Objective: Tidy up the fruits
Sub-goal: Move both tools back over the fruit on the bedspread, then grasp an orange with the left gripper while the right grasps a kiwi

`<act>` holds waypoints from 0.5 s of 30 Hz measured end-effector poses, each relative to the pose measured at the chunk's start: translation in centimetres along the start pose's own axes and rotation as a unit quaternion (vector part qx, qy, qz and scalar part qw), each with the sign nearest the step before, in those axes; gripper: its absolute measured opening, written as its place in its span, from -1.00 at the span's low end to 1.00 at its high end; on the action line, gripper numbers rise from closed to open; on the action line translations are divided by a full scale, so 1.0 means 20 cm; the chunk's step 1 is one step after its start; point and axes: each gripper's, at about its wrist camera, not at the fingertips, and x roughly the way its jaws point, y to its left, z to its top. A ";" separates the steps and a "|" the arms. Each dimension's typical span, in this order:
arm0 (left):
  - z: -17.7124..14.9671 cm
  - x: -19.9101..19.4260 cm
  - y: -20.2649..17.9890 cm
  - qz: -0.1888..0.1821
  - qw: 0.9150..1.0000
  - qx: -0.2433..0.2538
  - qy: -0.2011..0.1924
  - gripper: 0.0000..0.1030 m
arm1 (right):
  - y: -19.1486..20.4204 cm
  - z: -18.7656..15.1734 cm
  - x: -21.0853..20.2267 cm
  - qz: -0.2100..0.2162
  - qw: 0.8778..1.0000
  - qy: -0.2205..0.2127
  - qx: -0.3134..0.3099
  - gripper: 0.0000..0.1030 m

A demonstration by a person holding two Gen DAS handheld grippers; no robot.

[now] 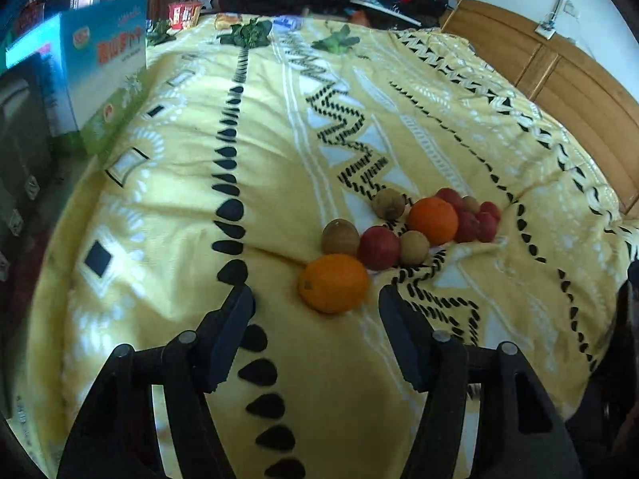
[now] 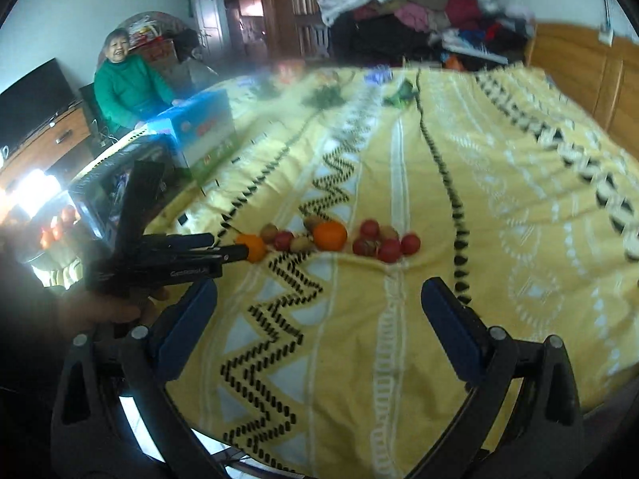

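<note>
The fruits (image 1: 407,235) lie clustered on a yellow patterned bedspread (image 1: 279,139) covering the bed, beneath a wooden headboard (image 1: 559,76). Left tongs (image 1: 315,299) gape wide just short of the nearest orange (image 1: 333,283); right tongs (image 2: 319,299) hang wide, empty.

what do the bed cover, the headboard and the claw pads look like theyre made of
Bed cover: soft matte fabric, probably fleece or cotton; it rumples around the fruit. Headboard: varnished wood or wood veneer, with warm grain and panel seams. Left claw pads: dark matte rubber or plastic; unclear which.
</note>
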 end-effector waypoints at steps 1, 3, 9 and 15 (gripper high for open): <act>0.00 0.01 0.00 0.002 1.000 0.001 0.001 0.29 | -0.02 -0.01 0.02 0.006 1.000 0.005 0.001 0.98; 0.00 0.03 -0.01 0.012 1.000 0.007 -0.001 0.26 | -0.03 -0.02 0.05 0.016 1.000 0.011 0.000 0.97; 0.03 0.02 -0.02 0.015 1.000 0.014 -0.011 -0.17 | -0.07 -0.03 0.15 0.050 0.998 0.038 0.007 0.47; 0.02 -0.07 0.01 0.000 1.000 -0.005 -0.024 -0.19 | -0.11 0.02 0.30 0.083 0.995 0.056 0.019 0.22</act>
